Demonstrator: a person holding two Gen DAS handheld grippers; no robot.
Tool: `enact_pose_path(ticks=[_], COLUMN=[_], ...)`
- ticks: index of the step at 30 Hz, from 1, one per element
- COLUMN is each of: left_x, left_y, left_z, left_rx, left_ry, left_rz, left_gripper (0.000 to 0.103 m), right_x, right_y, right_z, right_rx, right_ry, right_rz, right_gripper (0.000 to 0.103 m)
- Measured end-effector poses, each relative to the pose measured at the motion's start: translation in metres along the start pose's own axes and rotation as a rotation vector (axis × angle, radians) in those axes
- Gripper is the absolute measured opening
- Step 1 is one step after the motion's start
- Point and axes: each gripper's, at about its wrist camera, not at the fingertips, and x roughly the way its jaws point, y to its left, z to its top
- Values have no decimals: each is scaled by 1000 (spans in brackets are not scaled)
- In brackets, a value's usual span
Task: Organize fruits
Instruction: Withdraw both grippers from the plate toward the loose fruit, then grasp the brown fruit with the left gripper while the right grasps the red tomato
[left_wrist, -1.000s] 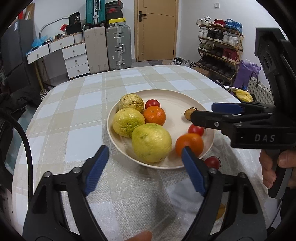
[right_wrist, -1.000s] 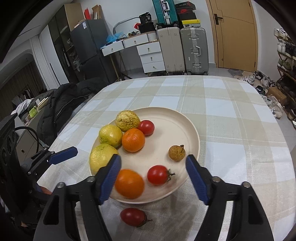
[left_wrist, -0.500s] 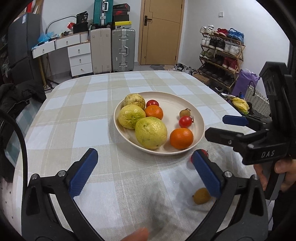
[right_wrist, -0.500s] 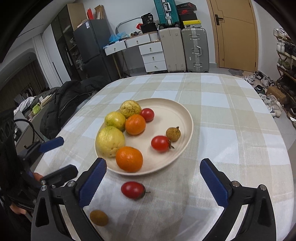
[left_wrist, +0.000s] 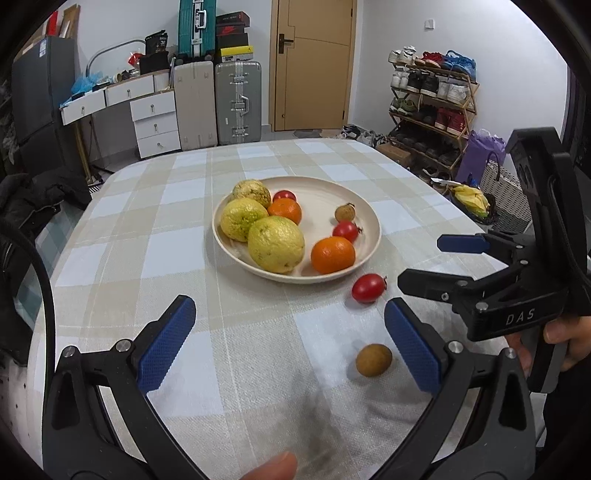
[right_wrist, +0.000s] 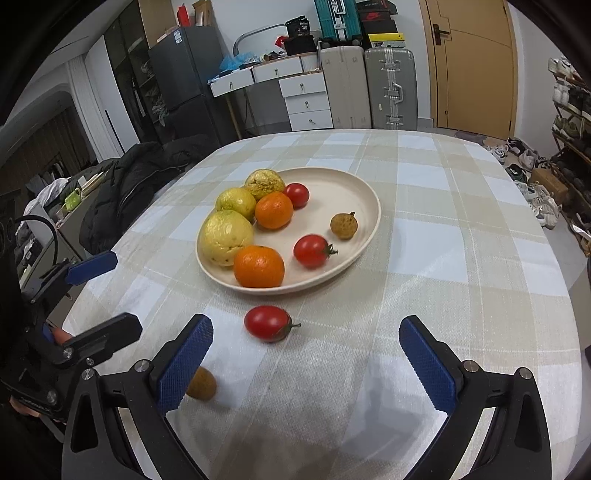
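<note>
1. Two fruits lie loose on the checked tablecloth in the left wrist view: a cherry tomato just off the plate's near rim, and a small brown longan nearer the table's near edge, just beside the left gripper's right finger. A second ago that gripper sat close over the plate; it has since pulled back toward the near edge, so the longan, hidden before, has come into sight. Its jaws stand wide apart and hold nothing.

2. In the same view the right gripper hangs past the plate's right rim, jaws apart and empty. The plate carries three yellow-green citrus, two oranges, two tomatoes and one longan. Judging by this, the pull-back sets up a pick of the two strays.

3. From the right wrist, the right gripper has likewise drawn back from the plate and stands wide open, empty. The loose tomato lies between its fingers' line and the plate; its green stem shows only here. The loose longan is half hidden behind the gripper's left finger, whereas the other view shows it whole.
</note>
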Motion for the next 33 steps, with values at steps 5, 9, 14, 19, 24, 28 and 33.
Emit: enact_pose_path(ticks=[5,9,14,19,24,28,33], left_x=[8,16,24,32,38,41,47], left_y=[-8,-11,-17,-19,-22,-27,-33], left_z=[-9,-12,-15,-18,-21,-24,-28], left_rx=[31,30,47,45,47,70,92], left_ry=[46,70,90,131,156,181,213], left_rz=[16,6,5,-7,-28,-36,-50], left_gripper=[102,102,102,102,102,102,90], right_x=[0,2,6,9,11,11,12], right_y=[-4,-8,-8,-4,-2,-4,-6], right_z=[-3,-5,-7,-10,-11,-11,-12], right_rx=[1,2,-19,-42,-55,-48,-41], right_ry=[20,35,74,98,101,103,108], right_rz=[-29,-31,-45,-41,-45,-48,-52], right_gripper=[103,103,103,103,103,103,103])
